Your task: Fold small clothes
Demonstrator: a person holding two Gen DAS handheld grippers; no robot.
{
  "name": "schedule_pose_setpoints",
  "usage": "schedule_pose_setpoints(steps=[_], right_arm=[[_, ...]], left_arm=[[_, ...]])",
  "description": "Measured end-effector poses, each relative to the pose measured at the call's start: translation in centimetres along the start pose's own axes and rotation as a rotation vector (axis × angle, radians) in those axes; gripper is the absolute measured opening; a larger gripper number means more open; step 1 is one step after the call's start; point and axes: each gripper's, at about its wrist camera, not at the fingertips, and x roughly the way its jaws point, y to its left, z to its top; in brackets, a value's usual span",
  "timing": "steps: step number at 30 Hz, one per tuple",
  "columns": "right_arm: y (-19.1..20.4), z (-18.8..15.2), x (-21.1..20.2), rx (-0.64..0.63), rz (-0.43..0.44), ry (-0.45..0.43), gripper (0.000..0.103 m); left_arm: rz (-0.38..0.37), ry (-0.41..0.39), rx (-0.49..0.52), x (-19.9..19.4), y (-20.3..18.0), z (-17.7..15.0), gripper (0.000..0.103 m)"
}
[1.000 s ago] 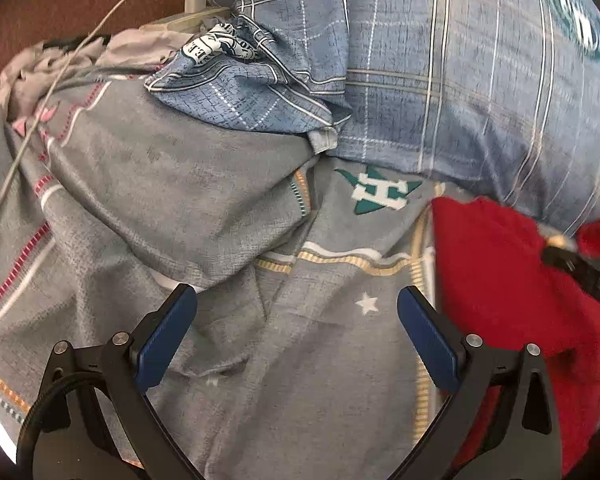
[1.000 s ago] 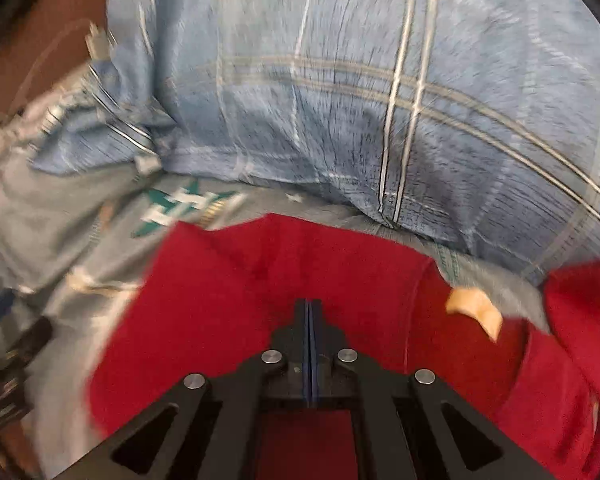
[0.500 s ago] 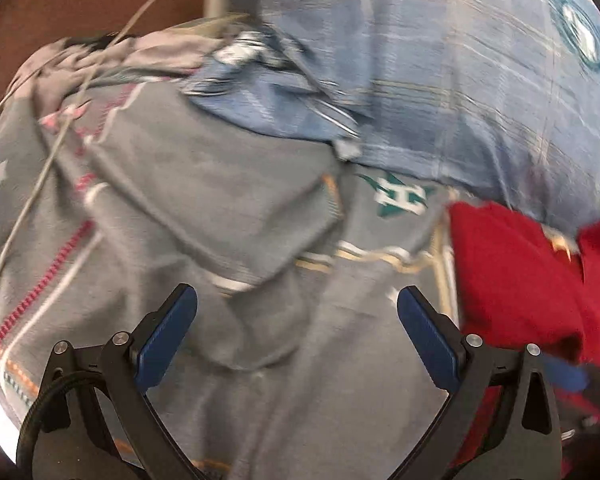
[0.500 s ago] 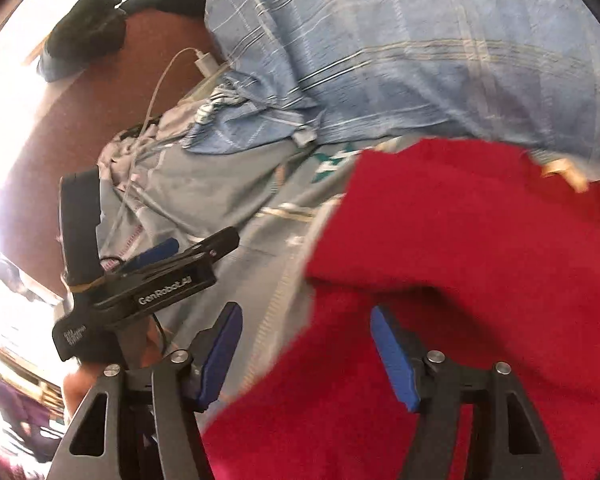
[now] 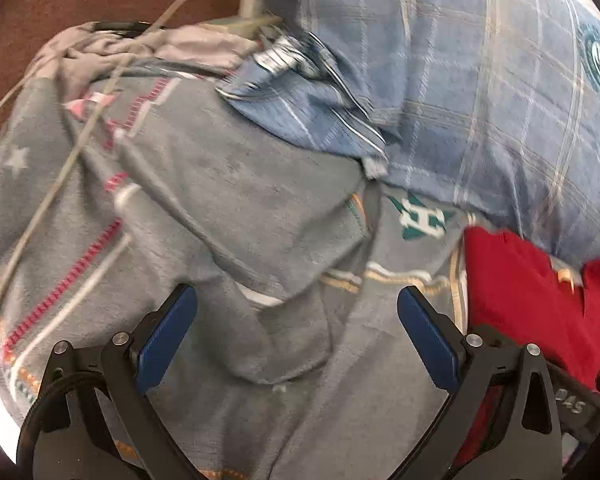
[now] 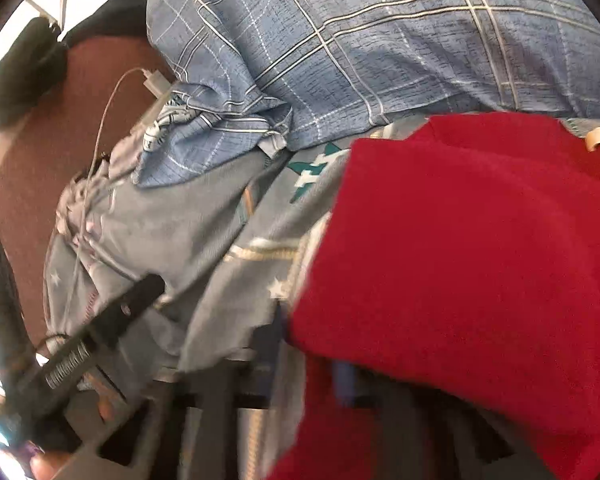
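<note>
A red garment (image 5: 532,304) lies on the grey patterned bedspread (image 5: 228,208) at the right in the left wrist view. My left gripper (image 5: 296,336) is open and empty above the bedspread, left of the garment. In the right wrist view the red garment (image 6: 460,264) fills the right and lower frame and drapes over my right gripper (image 6: 344,380). Only a blurred strip of blue pad shows under the cloth, so its jaws are hidden. The left gripper's body (image 6: 100,332) shows at lower left there.
A blue plaid pillow (image 5: 480,92) lies behind the garment. A white charging cable (image 5: 60,168) runs across the bedspread to a plug (image 5: 252,0) at the back. A crumpled pale cloth (image 5: 148,48) sits at the far left. Brown floor (image 6: 40,152) lies beyond the bed.
The right gripper opened from shut half a second ago, then dropped under the red garment, which now covers it. The left gripper drew back and left; the garment sits farther right.
</note>
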Motion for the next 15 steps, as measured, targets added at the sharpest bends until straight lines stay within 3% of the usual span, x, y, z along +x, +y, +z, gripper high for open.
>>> schedule_pose_setpoints(steps=[6, 8, 11, 12, 14, 15], right_arm=[[3.7, 1.8, 0.2, -0.054, 0.099, -0.051, 0.015], [3.5, 2.0, 2.1, -0.026, 0.123, 0.002, 0.015], [2.7, 1.0, 5.0, 0.006, 0.074, 0.096, 0.016], [2.7, 0.6, 4.6, 0.005, 0.076, 0.085, 0.018], [2.5, -0.3, 2.2, -0.015, 0.091, 0.078, 0.039], [2.3, -0.6, 0.8, -0.024, 0.09, 0.084, 0.043]], left_arm=[[-0.02, -0.039, -0.101, -0.6, 1.6, 0.3, 0.101], [-0.016, -0.027, -0.076, -0.2, 0.8, 0.2, 0.101], [-0.031, -0.022, -0.018, 0.0, -0.9, 0.0, 0.101], [-0.038, -0.026, -0.006, -0.1, -1.2, -0.1, 0.101], [-0.067, -0.039, 0.018, -0.5, -2.0, -0.3, 0.101], [-0.088, -0.043, 0.025, -0.6, -2.5, -0.3, 0.101]])
